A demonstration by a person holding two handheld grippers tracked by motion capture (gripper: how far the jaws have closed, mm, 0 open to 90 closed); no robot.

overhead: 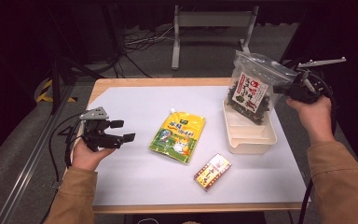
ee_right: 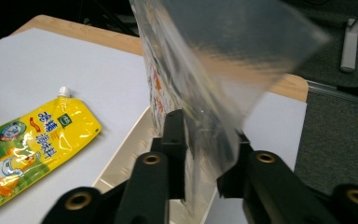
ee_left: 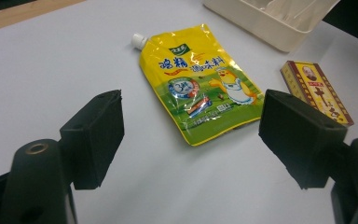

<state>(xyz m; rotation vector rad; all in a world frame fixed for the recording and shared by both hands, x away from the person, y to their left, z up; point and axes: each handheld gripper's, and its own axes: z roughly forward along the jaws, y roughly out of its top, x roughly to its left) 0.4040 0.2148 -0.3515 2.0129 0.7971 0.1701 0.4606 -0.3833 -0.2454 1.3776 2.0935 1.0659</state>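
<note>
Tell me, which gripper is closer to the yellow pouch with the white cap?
Left. The left gripper sits open just beside the flat yellow spouted pouch, while the right gripper is past the cream plastic tray, clamping a clear seaweed bag.

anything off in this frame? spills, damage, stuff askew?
No spills or damage. The seaweed bag is up off the table, tilted over the cream tray, pinched by the right hand-held gripper. The yellow pouch and small box lie flat at angles.
</note>
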